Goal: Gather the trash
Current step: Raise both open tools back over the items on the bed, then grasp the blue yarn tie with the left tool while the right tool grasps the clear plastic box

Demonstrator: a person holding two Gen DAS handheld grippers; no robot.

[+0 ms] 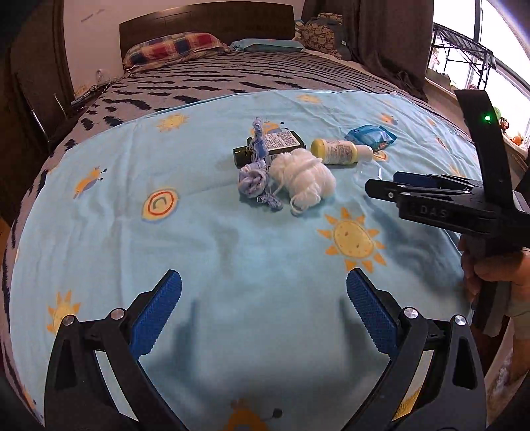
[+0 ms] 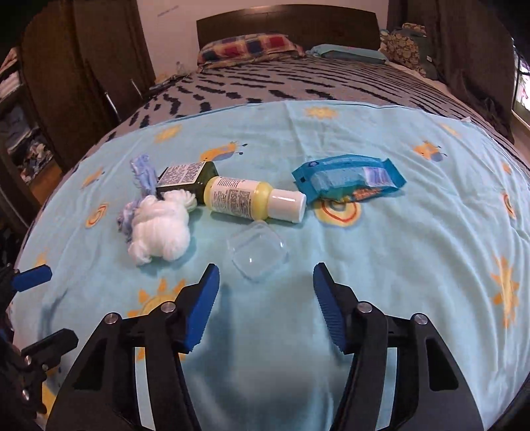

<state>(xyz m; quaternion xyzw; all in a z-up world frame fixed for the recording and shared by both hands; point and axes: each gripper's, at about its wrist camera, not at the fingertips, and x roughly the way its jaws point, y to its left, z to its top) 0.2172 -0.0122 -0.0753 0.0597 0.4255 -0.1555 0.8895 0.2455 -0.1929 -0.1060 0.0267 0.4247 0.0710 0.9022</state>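
A small heap of trash lies on a light blue sun-print sheet [image 2: 364, 281]. It holds a white yarn wad [image 2: 160, 232] [image 1: 303, 177], a tangle of blue yarn [image 1: 253, 180] [image 2: 142, 172], a dark green bottle [image 1: 270, 147] [image 2: 188, 175], a yellow bottle with a white cap [image 2: 245, 199] [image 1: 339, 151], a blue wrapper [image 2: 347, 177] [image 1: 369, 136] and a clear plastic lid [image 2: 256, 250]. My right gripper [image 2: 266, 268] is open, its tips just short of the lid, with nothing between them. My left gripper [image 1: 263, 278] stands open over bare sheet, well short of the heap.
The sheet covers the foot of a bed with a grey patterned cover [image 1: 232, 76], pillows [image 1: 172, 46] and a dark headboard [image 2: 288, 26]. A dark wardrobe [image 2: 82, 66] stands to the left. A metal rack [image 1: 463, 53] and a window are to the right.
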